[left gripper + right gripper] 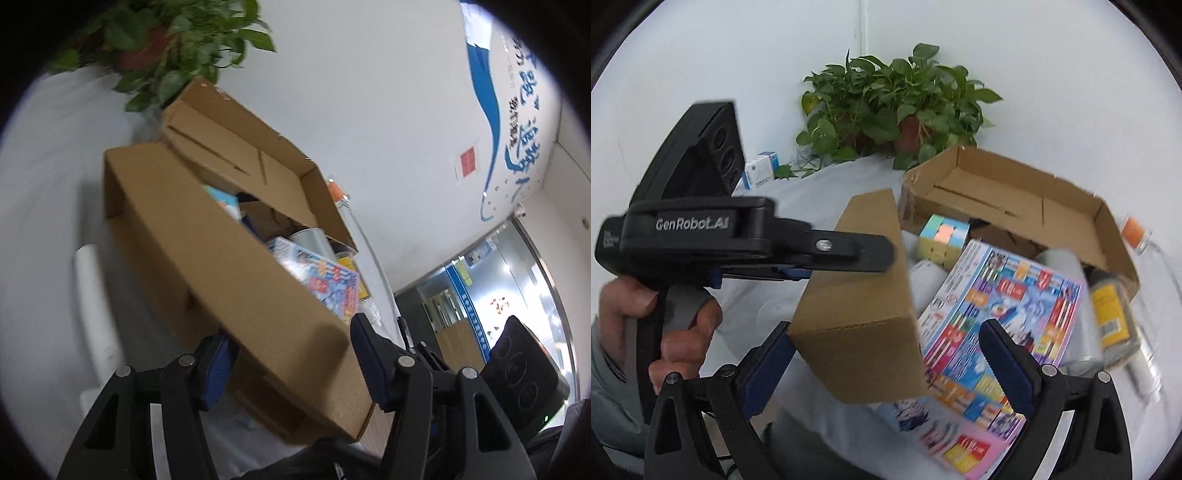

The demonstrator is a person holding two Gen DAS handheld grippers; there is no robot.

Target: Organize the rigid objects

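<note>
An open cardboard box (207, 229) (997, 192) stands on a white-covered table. It holds a colourful flat carton (997, 306) (325, 280), a pastel puzzle cube (942, 236), a metal can (310, 236) and a yellow-labelled jar (1112, 314). My left gripper (291, 354) is open, its fingers (218, 369) either side of the box's near flap; it also shows in the right wrist view (849, 254) at that flap. My right gripper (886, 354) is open, its jaws wide apart over the box's near corner and the carton.
A potted green plant (897, 107) (166, 48) stands behind the box by the white wall. A small blue and white carton (759, 171) sits at the back left. A clear bottle with an orange label (1137, 229) (338, 192) lies right of the box.
</note>
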